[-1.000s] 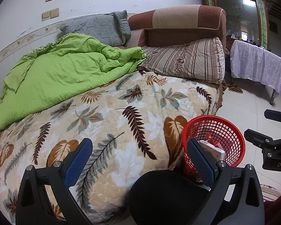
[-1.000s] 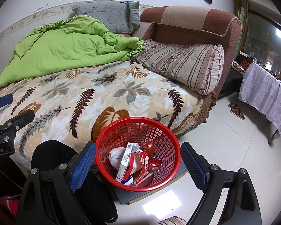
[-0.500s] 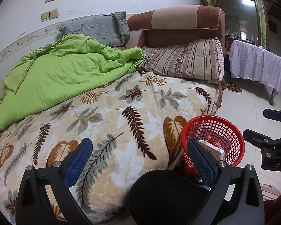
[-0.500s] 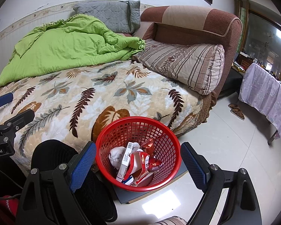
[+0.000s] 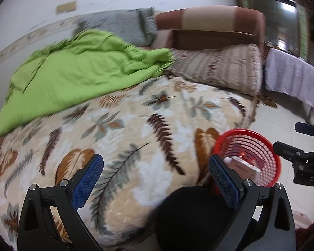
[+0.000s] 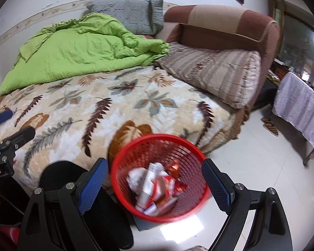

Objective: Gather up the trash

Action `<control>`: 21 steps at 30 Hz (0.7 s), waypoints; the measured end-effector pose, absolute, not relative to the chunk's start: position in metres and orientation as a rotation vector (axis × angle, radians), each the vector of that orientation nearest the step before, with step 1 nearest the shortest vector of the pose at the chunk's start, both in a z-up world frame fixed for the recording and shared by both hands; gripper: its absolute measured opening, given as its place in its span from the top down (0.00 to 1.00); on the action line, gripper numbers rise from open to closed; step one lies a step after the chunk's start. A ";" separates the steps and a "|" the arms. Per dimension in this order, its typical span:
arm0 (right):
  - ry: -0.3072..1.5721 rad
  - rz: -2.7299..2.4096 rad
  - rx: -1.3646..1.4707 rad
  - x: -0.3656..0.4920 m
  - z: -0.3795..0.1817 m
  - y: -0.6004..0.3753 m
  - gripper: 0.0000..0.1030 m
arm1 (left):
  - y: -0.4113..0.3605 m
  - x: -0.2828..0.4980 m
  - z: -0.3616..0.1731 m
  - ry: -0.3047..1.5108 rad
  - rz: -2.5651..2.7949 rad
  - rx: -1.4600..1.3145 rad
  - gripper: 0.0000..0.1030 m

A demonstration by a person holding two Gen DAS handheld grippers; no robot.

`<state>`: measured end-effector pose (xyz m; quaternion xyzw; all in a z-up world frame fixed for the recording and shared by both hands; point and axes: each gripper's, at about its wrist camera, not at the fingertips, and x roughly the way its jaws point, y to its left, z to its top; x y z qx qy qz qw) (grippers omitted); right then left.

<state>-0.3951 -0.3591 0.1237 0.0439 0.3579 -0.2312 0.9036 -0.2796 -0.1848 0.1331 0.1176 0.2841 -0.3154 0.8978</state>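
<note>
A red mesh trash basket (image 6: 194, 150) stands on the floor beside the bed and holds several pieces of trash (image 6: 155, 186): a crumpled white wad, white cartons and red wrappers. It also shows in the left wrist view (image 5: 268, 154). My right gripper (image 6: 155, 179) is open and empty, just above the basket. My left gripper (image 5: 155, 175) is open and empty, over the near edge of the leaf-patterned bed cover (image 5: 125, 129). Each gripper shows at the edge of the other's view.
A green quilt (image 6: 77, 50), a grey pillow (image 6: 127, 12) and a striped pillow (image 6: 215, 71) lie on the bed. A brown headboard (image 6: 224, 25) stands behind. A cloth-covered table (image 6: 299, 108) and slippers (image 6: 270, 125) are at the right. A black knee (image 5: 194, 217) is below.
Both cameras have shifted slightly and the views are now blurred by motion. The basket sits lower in both views. Both grippers stay open and empty.
</note>
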 end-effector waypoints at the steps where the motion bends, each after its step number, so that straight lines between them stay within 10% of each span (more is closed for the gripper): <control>1: 0.745 -0.457 0.082 -0.386 0.123 -0.358 0.07 | -0.176 -0.269 0.130 0.616 -0.619 0.217 0.03; 21: 0.958 -0.116 0.086 -0.036 0.019 -0.231 0.01 | 0.000 -0.048 0.021 0.989 -0.040 -0.026 0.03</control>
